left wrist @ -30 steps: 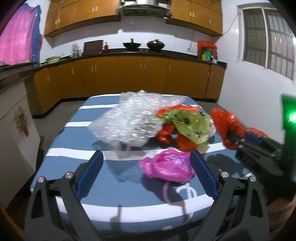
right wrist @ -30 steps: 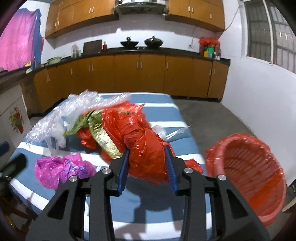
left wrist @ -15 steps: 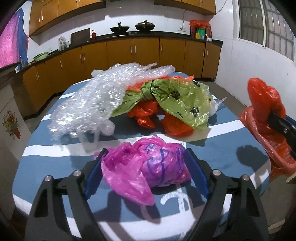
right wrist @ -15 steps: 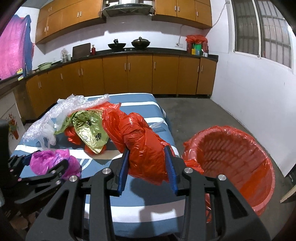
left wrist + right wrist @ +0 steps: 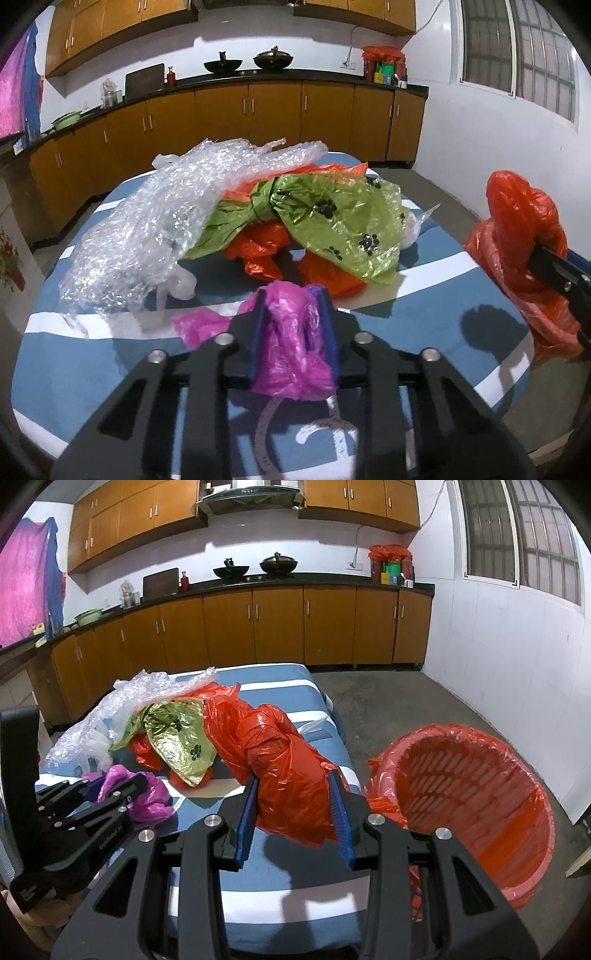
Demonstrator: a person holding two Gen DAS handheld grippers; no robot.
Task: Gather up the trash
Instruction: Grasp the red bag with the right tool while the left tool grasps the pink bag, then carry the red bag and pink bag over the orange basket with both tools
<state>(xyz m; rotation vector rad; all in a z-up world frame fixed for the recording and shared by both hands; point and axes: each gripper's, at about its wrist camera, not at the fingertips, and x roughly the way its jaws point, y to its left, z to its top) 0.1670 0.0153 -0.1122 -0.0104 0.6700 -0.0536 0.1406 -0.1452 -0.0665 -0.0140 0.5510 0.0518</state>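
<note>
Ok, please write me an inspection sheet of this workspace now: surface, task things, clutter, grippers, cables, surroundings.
Surface: blue and white striped table, partly covered.
Job's things: pink bag; red bag; pile of bubble wrap, green bag and orange bags; red-lined basket on the floor beside the table.
Clutter: nothing seen besides the trash.
Grippers: left gripper closing, fingers pressing the pink bag; right gripper shut on the red bag.
Cables: nothing seen on the table.
Surroundings: wooden cabinets, two woks, window.
</note>
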